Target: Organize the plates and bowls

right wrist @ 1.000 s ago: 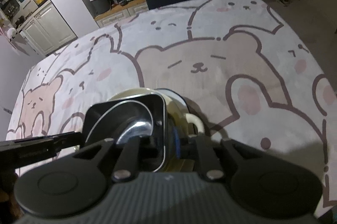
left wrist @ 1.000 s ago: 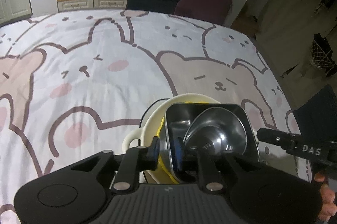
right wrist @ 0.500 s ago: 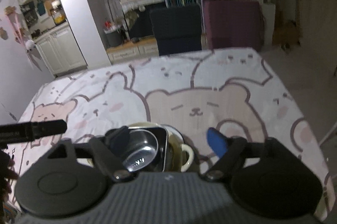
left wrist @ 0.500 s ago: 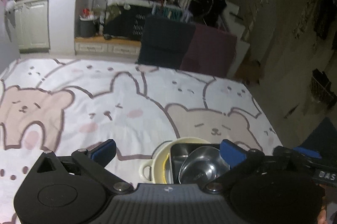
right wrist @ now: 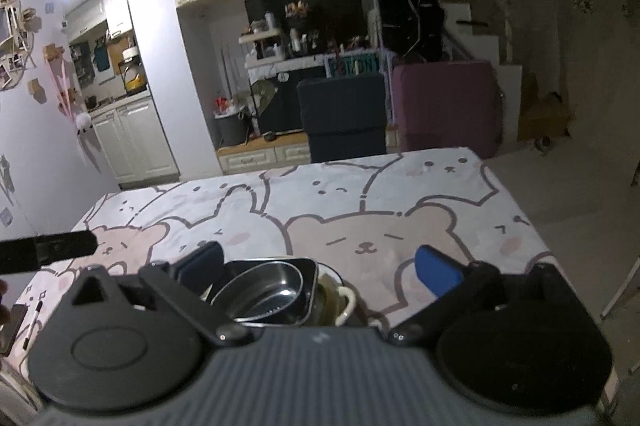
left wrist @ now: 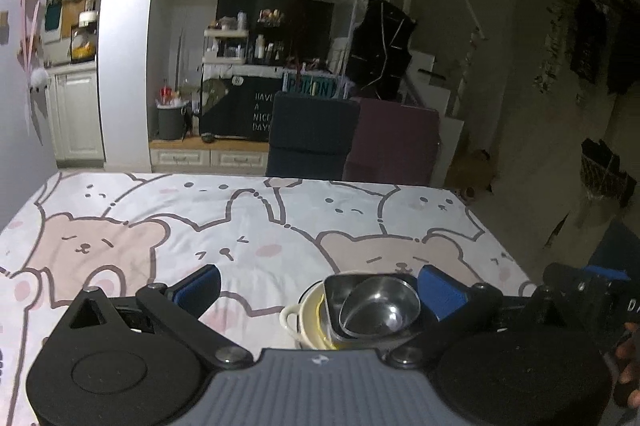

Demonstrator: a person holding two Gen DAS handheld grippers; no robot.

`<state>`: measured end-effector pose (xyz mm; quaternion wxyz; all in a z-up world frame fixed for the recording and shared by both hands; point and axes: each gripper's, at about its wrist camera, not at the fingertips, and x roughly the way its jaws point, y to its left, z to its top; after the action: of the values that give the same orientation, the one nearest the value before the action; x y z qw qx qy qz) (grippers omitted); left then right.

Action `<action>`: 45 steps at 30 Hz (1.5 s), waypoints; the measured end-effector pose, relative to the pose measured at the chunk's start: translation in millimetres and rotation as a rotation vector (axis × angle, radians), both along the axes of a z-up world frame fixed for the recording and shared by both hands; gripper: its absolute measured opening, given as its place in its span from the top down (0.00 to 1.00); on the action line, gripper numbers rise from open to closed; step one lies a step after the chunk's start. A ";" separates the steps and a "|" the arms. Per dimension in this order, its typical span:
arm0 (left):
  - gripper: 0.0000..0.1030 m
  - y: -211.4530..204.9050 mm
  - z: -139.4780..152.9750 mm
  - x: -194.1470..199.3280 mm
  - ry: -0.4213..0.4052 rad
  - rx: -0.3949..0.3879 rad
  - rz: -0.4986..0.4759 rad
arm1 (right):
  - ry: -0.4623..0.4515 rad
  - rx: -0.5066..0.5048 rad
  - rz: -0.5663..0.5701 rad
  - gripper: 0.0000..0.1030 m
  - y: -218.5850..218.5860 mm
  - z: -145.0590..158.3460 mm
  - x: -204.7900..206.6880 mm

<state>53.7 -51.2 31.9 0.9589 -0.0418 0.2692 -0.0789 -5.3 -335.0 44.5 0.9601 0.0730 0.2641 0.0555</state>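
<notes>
Both grippers, left gripper (left wrist: 320, 290) and right gripper (right wrist: 320, 268), jaws spread wide after just opening, nothing pinched; nested bowl stack (left wrist: 360, 310) sits on desk (left wrist: 240, 222).

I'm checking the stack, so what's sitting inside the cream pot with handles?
Inside the cream pot sits a square metal tray, with a round steel bowl nested in it. A yellow rim shows beneath the tray; the tray and gripper body cover anything lower.
</notes>
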 end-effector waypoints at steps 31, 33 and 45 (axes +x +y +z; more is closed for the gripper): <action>0.00 -5.4 -60.2 -103.1 -0.027 0.107 -0.023 | -0.038 -0.133 0.032 0.00 11.5 -48.7 -99.0; 0.00 -6.0 -61.6 -103.9 -0.025 0.111 -0.026 | -0.044 -0.133 0.033 0.00 11.7 -48.8 -99.6; 0.00 -4.9 -66.7 -105.9 -0.015 0.112 -0.017 | -0.055 -0.142 0.044 0.00 13.6 -48.1 -98.9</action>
<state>-52.2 -56.1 -34.8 0.9611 0.0151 0.2662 -0.0723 -104.2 -321.4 -3.6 0.9683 -0.0028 0.2424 0.0599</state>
